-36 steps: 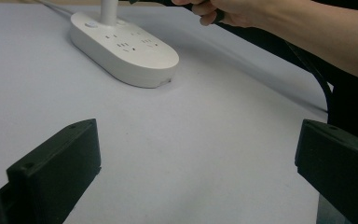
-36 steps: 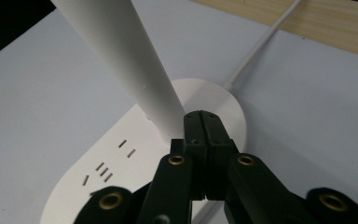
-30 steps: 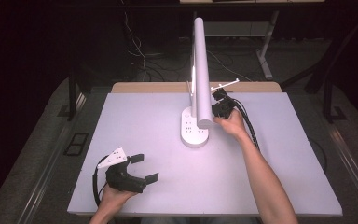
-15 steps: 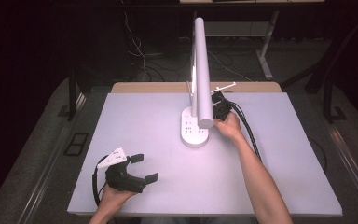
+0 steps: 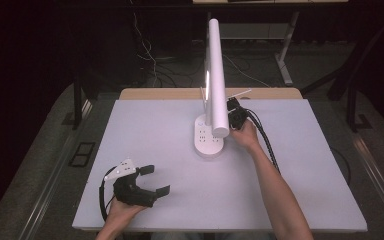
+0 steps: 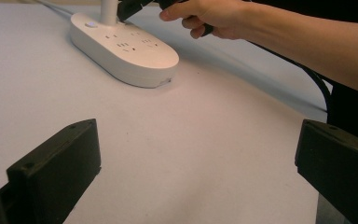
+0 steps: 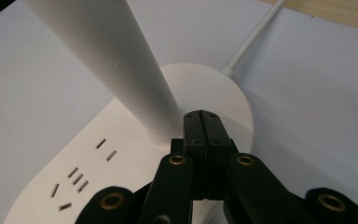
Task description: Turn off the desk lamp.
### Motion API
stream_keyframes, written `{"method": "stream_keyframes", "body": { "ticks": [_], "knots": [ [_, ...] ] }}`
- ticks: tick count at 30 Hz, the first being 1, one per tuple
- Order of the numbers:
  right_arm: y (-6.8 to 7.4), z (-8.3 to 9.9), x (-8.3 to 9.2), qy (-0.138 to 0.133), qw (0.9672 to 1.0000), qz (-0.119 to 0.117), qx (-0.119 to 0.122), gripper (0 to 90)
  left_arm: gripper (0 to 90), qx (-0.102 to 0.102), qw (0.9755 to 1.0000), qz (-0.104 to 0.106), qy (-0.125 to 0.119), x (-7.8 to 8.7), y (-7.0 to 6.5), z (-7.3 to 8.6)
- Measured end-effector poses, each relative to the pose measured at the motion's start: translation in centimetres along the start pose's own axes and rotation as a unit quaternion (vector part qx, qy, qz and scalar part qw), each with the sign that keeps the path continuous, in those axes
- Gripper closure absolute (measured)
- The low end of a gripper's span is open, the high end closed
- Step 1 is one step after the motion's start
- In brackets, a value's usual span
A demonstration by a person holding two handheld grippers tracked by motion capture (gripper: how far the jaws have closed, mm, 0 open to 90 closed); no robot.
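From above, a white table [image 5: 180, 150] stands in a dark room. Near its far middle sits a white lamp [image 5: 215, 75] — a tall tube rising from an oval base [image 5: 207, 140] that carries power sockets. The right hand [image 5: 246, 135] holds the right gripper [image 5: 235, 116] just beside the tube, at the base's right side. Near the front left corner, the left hand [image 5: 122, 210] rests with the left gripper [image 5: 155, 180], its jaws spread wide and pointing right.

From the left gripper, two black jaws stand far apart over bare table. Beyond them lies the base [image 6: 126, 46], sockets on top, with the right hand [image 6: 209, 18] above its far end.

From the right gripper [image 7: 207, 121], the jaws are pressed together with nothing between them, their tip at the foot of the tube [image 7: 107, 51], over the base [image 7: 121, 158]. A white cord [image 7: 256, 39] runs off toward the table's wooden edge.
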State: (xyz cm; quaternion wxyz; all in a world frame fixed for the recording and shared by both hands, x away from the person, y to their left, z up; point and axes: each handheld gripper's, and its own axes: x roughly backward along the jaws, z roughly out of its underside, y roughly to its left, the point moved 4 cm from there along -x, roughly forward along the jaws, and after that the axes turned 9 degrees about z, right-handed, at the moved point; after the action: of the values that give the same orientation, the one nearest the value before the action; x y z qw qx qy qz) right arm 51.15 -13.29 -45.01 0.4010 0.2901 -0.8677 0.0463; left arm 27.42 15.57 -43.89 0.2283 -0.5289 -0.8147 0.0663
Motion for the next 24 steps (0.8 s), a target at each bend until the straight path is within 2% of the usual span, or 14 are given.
{"method": "stream_keyframes", "body": {
  "ticks": [4, 8, 15, 20, 24],
  "knots": [
    [-0.17, -0.05, 0.14, 0.003, 1.0, 0.0, 0.002, 90.0, 0.0, 0.001, 1.0, 0.0, 0.001, -0.08, 0.03, 0.0],
    [-0.41, 0.12, 0.1, 0.0, 0.9999, -0.008, -0.01, 90.0, 0.0, -0.001, 1.0, 0.0, 0.002, -0.11, -0.05, 0.01],
    [-0.11, 0.22, 0.06, 0.001, 1.0, 0.007, 0.001, 90.0, 0.0, -0.002, 1.0, 0.0, 0.002, -0.05, -0.08, 0.02],
    [-0.23, 0.29, 0.06, -0.004, 1.0, 0.004, -0.007, 90.0, 0.0, -0.001, 1.0, 0.0, 0.001, -0.08, -0.15, 0.01],
    [-0.08, 0.15, 0.08, -0.003, 0.9999, 0.01, -0.003, 90.0, 0.0, 0.001, 1.0, 0.0, 0.0, -0.03, 0.02, -0.01]
  ]
}}
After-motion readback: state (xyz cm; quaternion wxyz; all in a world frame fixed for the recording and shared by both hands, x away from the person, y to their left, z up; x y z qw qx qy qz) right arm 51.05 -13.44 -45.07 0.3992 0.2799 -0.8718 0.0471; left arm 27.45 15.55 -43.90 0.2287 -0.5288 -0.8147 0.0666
